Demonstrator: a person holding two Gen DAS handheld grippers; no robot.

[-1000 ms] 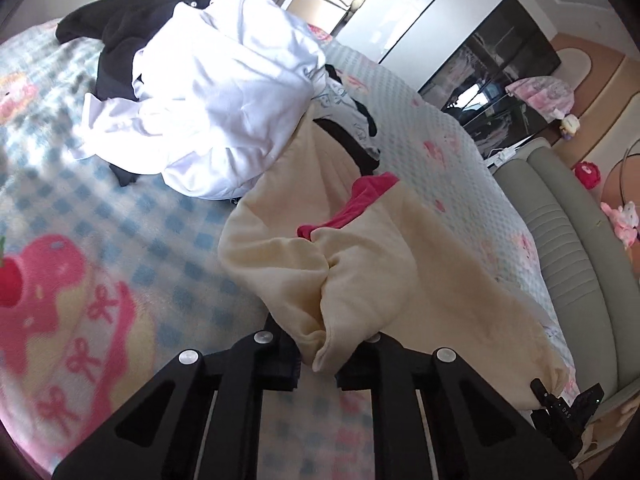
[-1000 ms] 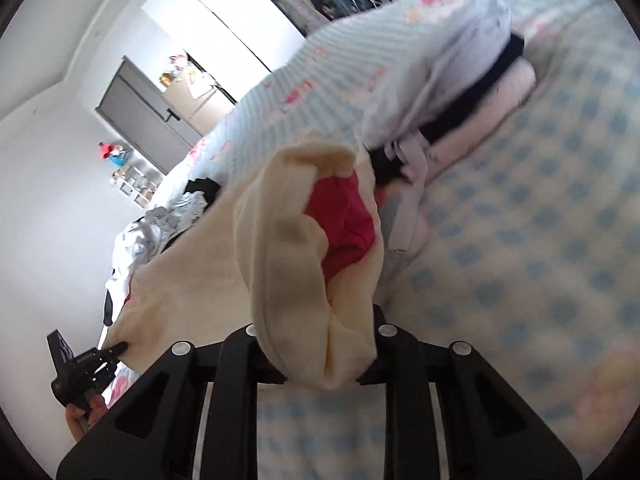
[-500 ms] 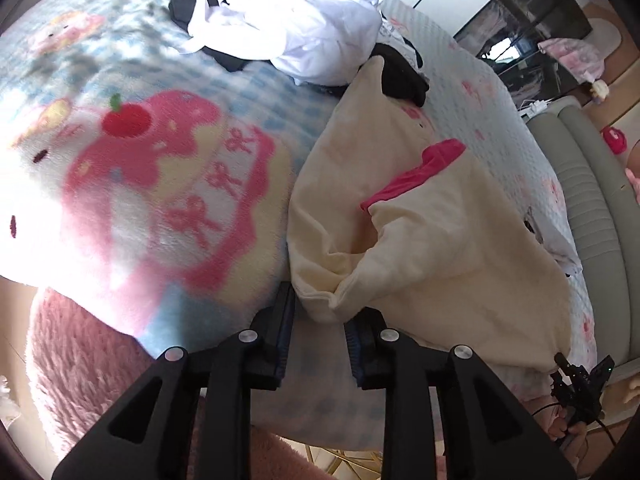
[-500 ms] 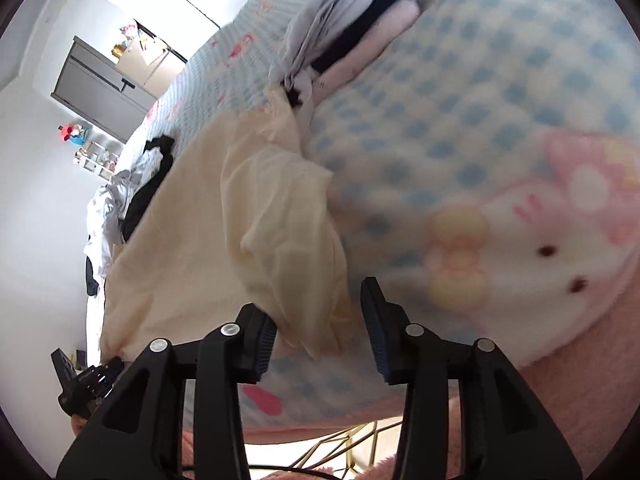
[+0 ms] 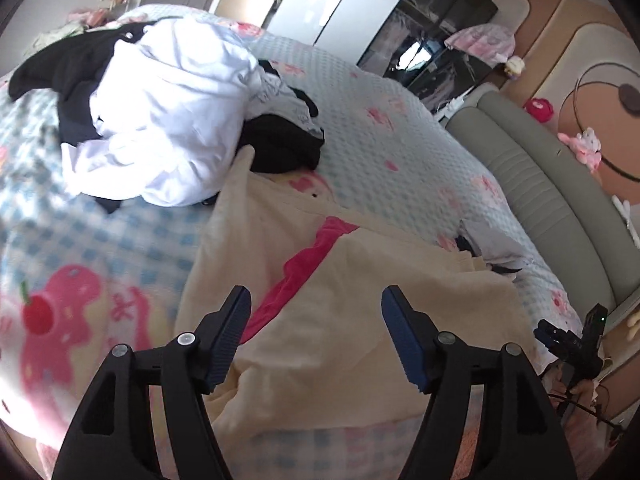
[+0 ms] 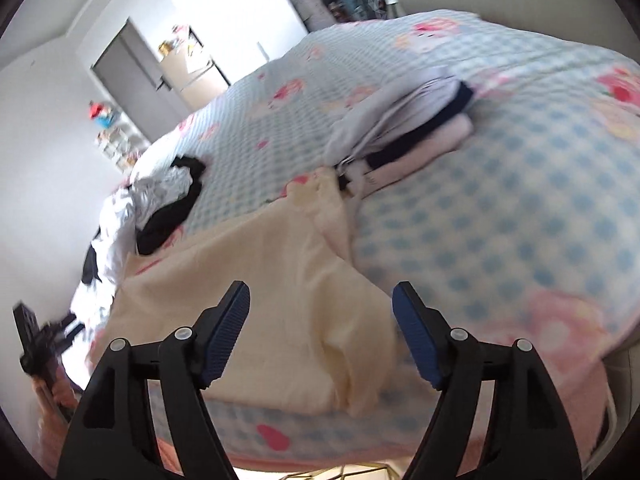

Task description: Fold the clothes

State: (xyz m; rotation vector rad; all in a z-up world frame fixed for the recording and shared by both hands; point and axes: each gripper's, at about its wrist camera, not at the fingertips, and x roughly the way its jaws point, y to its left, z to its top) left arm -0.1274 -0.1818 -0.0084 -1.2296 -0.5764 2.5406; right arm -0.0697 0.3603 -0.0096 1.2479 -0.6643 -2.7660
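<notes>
A cream garment (image 5: 360, 320) with a red lining (image 5: 304, 268) lies spread flat on the near edge of the bed. My left gripper (image 5: 316, 336) hovers over its left part, open, with nothing between the blue pads. In the right wrist view the same cream garment (image 6: 288, 292) reaches the bed's front edge, and my right gripper (image 6: 320, 336) stands open above its right corner, holding nothing. The other gripper shows far right in the left wrist view and far left in the right wrist view.
A heap of white and black clothes (image 5: 168, 112) sits behind the garment on the checked blanket (image 5: 80, 240). A folded stack of grey, navy and pink clothes (image 6: 404, 132) lies further back on the right. A grey padded headboard (image 5: 552, 184) borders the bed.
Both grippers held the cream garment's corners, drew it down to the bed's front edge, then let go and opened wide. The garment now lies flat instead of bunched.
</notes>
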